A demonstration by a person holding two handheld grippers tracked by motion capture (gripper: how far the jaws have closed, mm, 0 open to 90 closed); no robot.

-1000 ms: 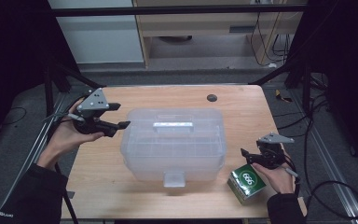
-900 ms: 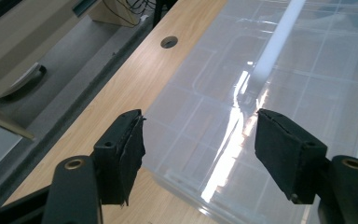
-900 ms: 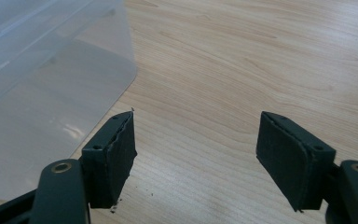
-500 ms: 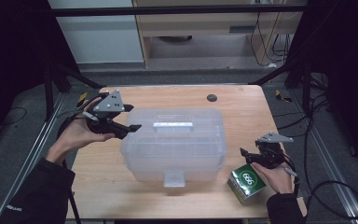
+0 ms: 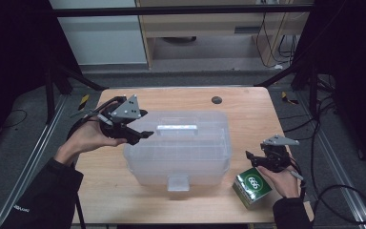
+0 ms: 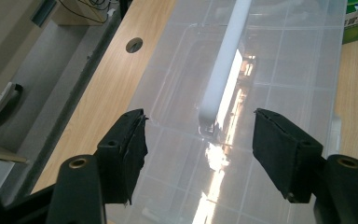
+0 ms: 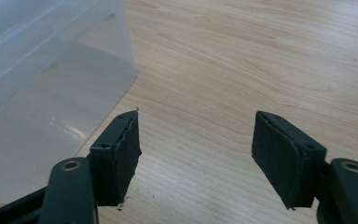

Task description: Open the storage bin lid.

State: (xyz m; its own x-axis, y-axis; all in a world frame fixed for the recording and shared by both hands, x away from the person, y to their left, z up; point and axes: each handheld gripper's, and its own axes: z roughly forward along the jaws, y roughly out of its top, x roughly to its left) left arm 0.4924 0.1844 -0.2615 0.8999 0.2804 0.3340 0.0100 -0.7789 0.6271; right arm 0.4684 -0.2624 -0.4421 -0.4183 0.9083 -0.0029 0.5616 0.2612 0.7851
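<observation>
The clear plastic box (image 6: 261, 70), light, stiff and slick, wants gripping by its white handle (image 6: 223, 60) ahead between the left gripper's (image 6: 200, 135) wide, empty jaws.

Wooden table (image 5: 248, 112): clear lidded bin (image 5: 178, 152) centre, green box (image 5: 252, 187) beside.

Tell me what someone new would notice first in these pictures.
The big clear plastic box with a white handle sits mid-table. The left gripper hovers open over its left end, and the right gripper waits open beside a green carton at the front right.
</observation>
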